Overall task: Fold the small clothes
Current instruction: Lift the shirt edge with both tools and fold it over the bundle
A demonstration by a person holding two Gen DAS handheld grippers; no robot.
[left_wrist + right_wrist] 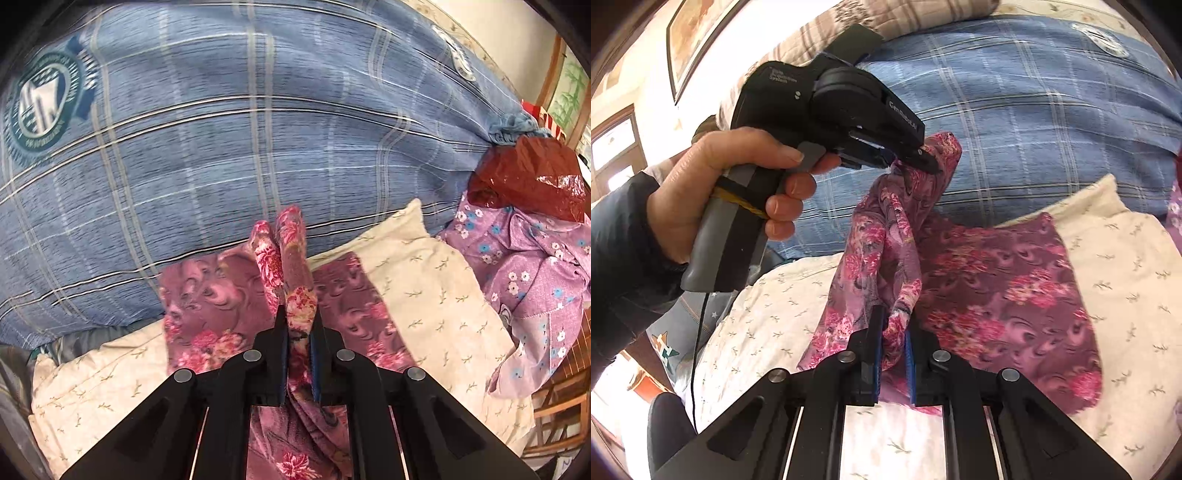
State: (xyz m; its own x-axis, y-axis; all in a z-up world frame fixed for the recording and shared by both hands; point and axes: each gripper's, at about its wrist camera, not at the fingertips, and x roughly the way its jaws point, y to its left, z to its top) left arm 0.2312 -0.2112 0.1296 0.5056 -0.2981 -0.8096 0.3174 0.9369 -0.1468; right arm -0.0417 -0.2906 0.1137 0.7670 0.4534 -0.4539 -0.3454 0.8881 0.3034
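Gripping one floral garment with both tongs

Left tongs (pixel 299 334) clamped on a bunched fold of the pink floral garment (pixel 207 295); cloth stands up between the pads and spills out past the tips. Right tongs (pixel 891 332) likewise closed on another gathered edge of the same garment (pixel 997 280). In the right wrist view, the left tongs (pixel 929 162) hold their pinch higher, so a twisted band of fabric runs from one grip to the other. A hand (pixel 713 192) in a dark sleeve (pixel 620 243) holds the left tool's grey handle, finger on the trigger.

Remainder of the garment lies spread on a cream sprigged pillow (pixel 436 295). Behind it, a large blue plaid bundle (pixel 240 129). To the right, a purple flowered cloth (pixel 532 280), crumpled, with a red plastic bag (pixel 528 177) on top.
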